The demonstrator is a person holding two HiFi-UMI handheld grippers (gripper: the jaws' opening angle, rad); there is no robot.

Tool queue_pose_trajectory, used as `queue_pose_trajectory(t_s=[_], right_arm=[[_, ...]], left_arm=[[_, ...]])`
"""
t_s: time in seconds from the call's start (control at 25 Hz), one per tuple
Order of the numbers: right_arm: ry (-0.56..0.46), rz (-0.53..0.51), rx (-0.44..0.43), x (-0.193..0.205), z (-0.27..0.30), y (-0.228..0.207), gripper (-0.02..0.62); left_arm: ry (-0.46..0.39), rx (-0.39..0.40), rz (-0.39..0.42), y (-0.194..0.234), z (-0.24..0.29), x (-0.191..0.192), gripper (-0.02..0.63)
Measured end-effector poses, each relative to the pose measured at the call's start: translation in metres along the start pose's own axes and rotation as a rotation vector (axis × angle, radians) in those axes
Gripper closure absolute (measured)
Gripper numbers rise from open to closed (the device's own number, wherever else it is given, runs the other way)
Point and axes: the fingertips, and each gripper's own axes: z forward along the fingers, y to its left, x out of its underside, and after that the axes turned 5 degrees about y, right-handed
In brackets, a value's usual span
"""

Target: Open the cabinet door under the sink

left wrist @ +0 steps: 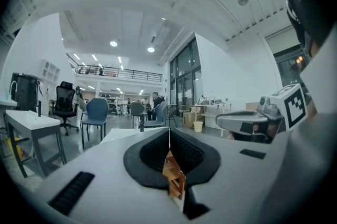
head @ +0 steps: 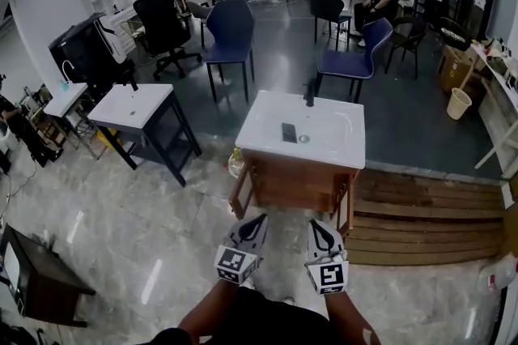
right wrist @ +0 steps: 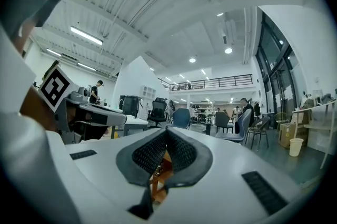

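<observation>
We hold the left gripper (head: 259, 220) and the right gripper (head: 316, 226) side by side, low in the head view, both pointing level at the brown wooden cabinet (head: 295, 181). They are near the cabinet but apart from it.

In the left gripper view, the left gripper (left wrist: 169, 131) is clenched. Its black ribbed pads meet at the tip with nothing between them (only a sliver of the cabinet's wood shows through the gap behind the pads).

The right gripper (right wrist: 166, 131) is clenched and empty in the same way.

The cabinet stands on the grey glossy tiled floor (head: 137, 230), straight ahead of us. It carries a white rectangular sink basin (head: 332, 137) with a black tap (head: 309, 96) at the basin's far edge. The cabinet door (head: 299, 188) faces us below the basin and looks flat and closed. Neither gripper touches it.

Wooden plank decking (head: 413, 222) lies just beside the cabinet on the right. A dark-framed stand with a white top (head: 133, 104) sits well apart on the left, and a blue chair (head: 231, 27) stands beyond it.
</observation>
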Motion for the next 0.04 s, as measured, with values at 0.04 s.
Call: queue_pose_trajectory(t_s=[0.04], right_arm=[[-0.001, -0.002, -0.001, 0.0010, 0.0008, 0.0026, 0.571]], left_arm=[[0.007, 0.002, -0.002, 0.0003, -0.0014, 0.0030, 0.583]])
